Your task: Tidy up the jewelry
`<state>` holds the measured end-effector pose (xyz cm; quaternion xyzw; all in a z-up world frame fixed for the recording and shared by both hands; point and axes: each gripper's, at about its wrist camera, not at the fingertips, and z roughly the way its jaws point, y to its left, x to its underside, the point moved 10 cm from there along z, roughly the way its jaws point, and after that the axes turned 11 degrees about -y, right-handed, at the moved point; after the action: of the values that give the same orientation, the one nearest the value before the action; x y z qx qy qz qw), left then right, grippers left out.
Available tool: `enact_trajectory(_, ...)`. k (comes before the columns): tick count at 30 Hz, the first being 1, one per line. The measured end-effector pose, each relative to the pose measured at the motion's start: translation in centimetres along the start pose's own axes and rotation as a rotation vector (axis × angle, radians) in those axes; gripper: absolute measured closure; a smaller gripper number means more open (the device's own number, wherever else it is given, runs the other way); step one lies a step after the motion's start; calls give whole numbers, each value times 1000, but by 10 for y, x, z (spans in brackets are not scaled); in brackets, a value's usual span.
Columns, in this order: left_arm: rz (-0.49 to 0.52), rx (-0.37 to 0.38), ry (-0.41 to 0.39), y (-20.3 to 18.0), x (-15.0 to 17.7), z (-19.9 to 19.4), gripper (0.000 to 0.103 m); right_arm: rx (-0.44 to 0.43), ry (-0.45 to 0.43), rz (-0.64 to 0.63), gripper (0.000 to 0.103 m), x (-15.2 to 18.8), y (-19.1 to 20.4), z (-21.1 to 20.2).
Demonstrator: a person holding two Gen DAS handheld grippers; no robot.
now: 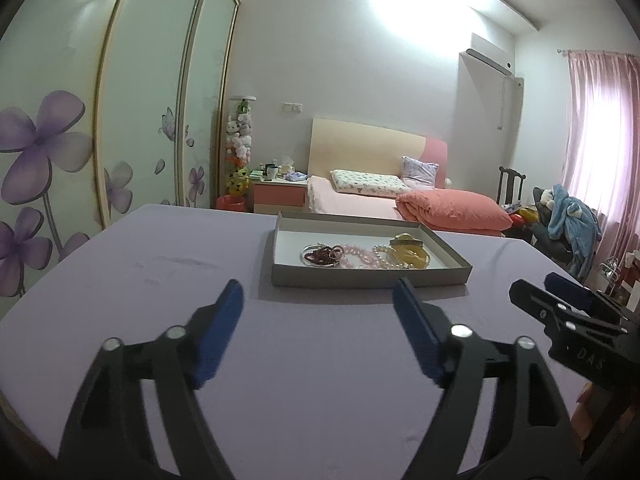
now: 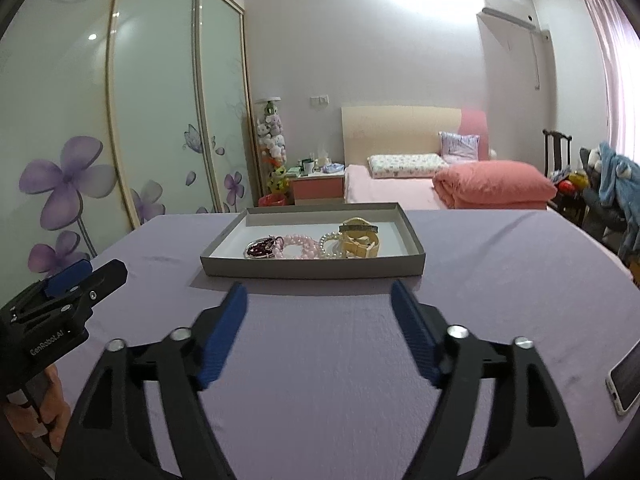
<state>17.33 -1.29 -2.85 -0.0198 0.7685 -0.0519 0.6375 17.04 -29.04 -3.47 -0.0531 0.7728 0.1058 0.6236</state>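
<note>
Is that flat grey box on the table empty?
No. The grey box holds a clustered pile: a pink bead bracelet, a pearl bracelet and a gold watch.

My left gripper [image 1: 318,298] and right gripper [image 2: 319,300] hover side by side over the lilac-covered table [image 2: 500,280], jaws spread, short of the shallow grey cardboard tray [image 2: 312,269]. In it, left to right, lie a dark red beaded bracelet [image 2: 260,249], pink bead strand [image 2: 298,245], white pearl bracelet [image 2: 330,249] and yellow block bracelet [image 2: 360,240]. A white-cased phone [image 2: 626,378] lies far right.
</note>
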Motion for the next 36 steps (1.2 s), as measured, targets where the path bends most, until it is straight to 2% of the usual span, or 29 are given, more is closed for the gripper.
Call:
enact_trajectory(4, 5, -7, -13, 1, -2, -2, 11, 11, -33, -19, 14, -4, 2, -4)
enact_trajectory(8, 18, -10, -21, 1, -3, -4, 4, 17, -45, -20, 11, -4, 1, -6)
enact_trajectory(11, 14, -15, -15, 4, -2, -2, 4, 18, -47, -13, 7, -4, -1, -6)
enact_trajectory(36, 4, -36, -6, 8, 0, -1, 4, 24, -50, -12, 7, -6, -4, -8)
